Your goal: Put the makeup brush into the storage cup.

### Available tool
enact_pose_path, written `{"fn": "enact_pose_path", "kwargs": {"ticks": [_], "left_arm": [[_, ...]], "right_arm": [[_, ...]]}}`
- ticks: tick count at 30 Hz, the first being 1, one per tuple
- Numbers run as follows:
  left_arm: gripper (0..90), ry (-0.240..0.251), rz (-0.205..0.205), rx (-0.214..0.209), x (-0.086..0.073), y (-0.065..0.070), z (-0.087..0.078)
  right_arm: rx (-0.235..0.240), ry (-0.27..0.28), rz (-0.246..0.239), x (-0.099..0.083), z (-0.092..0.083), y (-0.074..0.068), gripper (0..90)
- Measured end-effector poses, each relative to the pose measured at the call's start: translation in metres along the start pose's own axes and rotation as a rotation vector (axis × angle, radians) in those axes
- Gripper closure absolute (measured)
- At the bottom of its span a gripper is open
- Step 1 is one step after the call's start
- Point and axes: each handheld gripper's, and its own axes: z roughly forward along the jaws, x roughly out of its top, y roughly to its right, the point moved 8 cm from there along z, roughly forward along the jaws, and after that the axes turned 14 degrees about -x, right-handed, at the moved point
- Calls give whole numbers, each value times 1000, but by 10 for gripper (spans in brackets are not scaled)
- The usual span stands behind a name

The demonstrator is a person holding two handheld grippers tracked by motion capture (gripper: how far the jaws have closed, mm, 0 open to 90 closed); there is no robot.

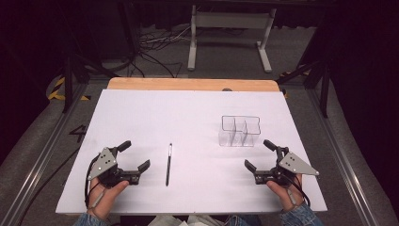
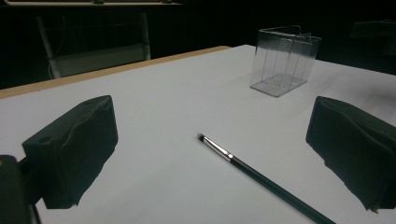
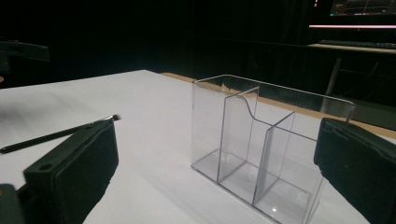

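While it lies flat on the white counter (image 1: pixel 141 113), the brush (image 1: pixel 168 164) runs its long axis almost straight away from me, its bristle tip at the far end and its dark handle reaching back toward my edge. From the left gripper view, the brush (image 2: pixel 261 179) shows a silver ferrule just behind the tip, and the handle slants off to the lower right. From the right gripper view, the brush (image 3: pixel 56 134) lies level, tip to the right, partly behind one of my jaws.

Just to the left of the brush, my left gripper (image 1: pixel 134 155) rests low over the counter, jaws spread wide with nothing between them, pointing forward and slightly inward; my left hand (image 1: pixel 106 195) holds it from behind, wrist near the counter's near edge.

Well to the right of the brush, the clear organizer (image 1: pixel 239 131) stands upright, its compartments divided by clear walls. Near it, on my side, my right gripper (image 1: pixel 259 154) mirrors the left: jaws wide apart, holding nothing, angled forward and inward toward the organizer (image 3: pixel 261 149), with my right hand (image 1: pixel 284 190) gripping it from behind.
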Motion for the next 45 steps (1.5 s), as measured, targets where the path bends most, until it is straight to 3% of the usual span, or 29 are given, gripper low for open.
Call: {"fn": "enact_pose_path", "kwargs": {"ticks": [14,25,38,45], "left_arm": [[12,22,-18,-5,3,3,2],[20,-14,-13,-28,13,8,18],[34,-21,-34,-79,27,15,43],[30,-32,-37,-72,35,14,52]], "right_arm": [[1,4,5,0,-1,2,4],[-1,3,3,0,-1,4,4],[-11,4,-6,1,-1,6,5],[-11,-2,-10,0,-1,6,4]]}}
